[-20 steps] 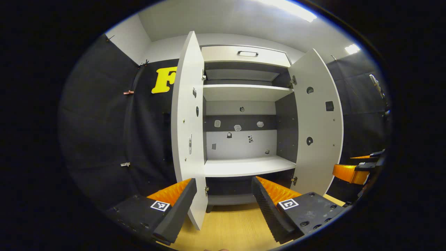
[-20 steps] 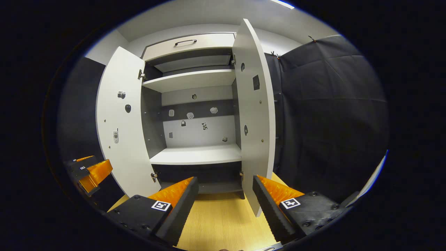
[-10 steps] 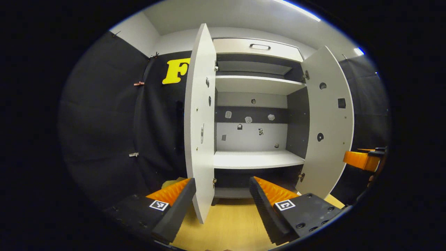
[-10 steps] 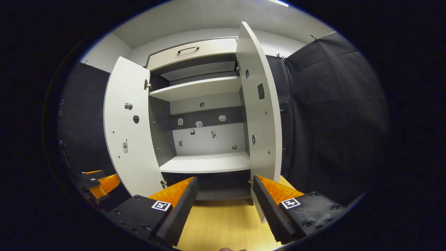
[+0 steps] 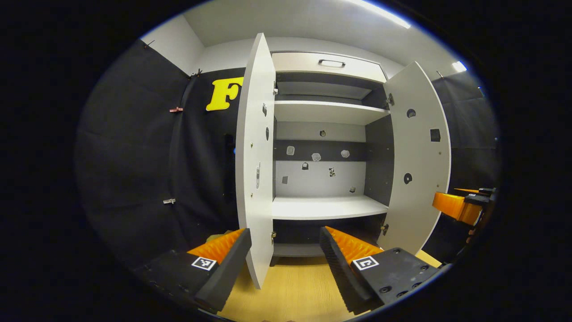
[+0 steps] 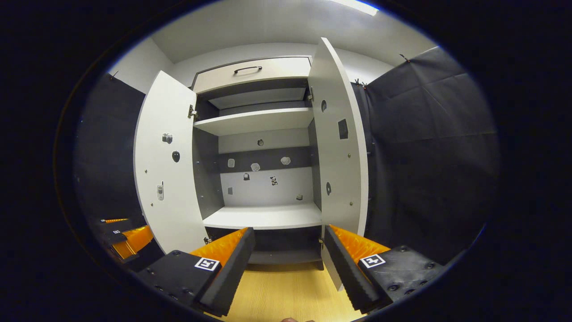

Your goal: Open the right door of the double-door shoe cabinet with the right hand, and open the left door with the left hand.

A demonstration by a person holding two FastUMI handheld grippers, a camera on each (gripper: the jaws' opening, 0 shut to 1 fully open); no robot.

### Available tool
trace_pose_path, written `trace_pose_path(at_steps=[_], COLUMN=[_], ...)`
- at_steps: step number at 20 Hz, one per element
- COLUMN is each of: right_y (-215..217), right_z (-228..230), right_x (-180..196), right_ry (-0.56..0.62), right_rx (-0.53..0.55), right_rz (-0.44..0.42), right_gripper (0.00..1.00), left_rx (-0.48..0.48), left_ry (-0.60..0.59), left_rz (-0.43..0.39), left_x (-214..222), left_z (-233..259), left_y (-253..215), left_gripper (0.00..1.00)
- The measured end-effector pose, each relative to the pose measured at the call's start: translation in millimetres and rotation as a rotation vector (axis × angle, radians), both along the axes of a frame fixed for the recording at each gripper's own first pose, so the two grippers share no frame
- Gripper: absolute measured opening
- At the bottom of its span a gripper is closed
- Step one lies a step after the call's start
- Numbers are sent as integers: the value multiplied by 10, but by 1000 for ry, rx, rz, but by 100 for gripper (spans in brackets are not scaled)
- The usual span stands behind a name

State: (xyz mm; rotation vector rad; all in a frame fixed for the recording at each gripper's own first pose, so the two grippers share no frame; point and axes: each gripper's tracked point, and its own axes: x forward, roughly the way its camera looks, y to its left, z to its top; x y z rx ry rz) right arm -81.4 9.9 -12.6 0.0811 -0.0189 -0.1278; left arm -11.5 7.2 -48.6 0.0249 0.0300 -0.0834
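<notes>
Black cloth walls the booth around the cabinet [image 5: 328, 71]. Both doors stand wide. The left door [image 5: 254, 156] rises edge-on between the open left claw [image 5: 283, 264] fingers, seemingly untouched; the right door [image 6: 339, 152] likewise before the open right claw [image 6: 288, 264].

We see the shoe cabinet [image 5: 328, 134] with both doors swung wide: left door [image 5: 254, 156] edge-on to us, right door [image 5: 420, 156] angled outward. Our left gripper [image 5: 285, 257] hangs open, its fingers straddling the left door's lower edge without touching. The right gripper [image 5: 462, 205] sits beyond the right door.
</notes>
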Motion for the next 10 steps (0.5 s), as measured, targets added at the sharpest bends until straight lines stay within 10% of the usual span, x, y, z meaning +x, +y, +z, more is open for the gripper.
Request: trace_pose_path(at_steps=[10], right_y=[-80], right_z=[-16], right_x=[-13], right_ry=[-9], right_rx=[-19], right_rz=[-36], right_gripper=[98], left_rx=[-19], left_ry=[1], left_rz=[-31], left_x=[-19], left_z=[-56], left_y=[45], left_gripper=[95])
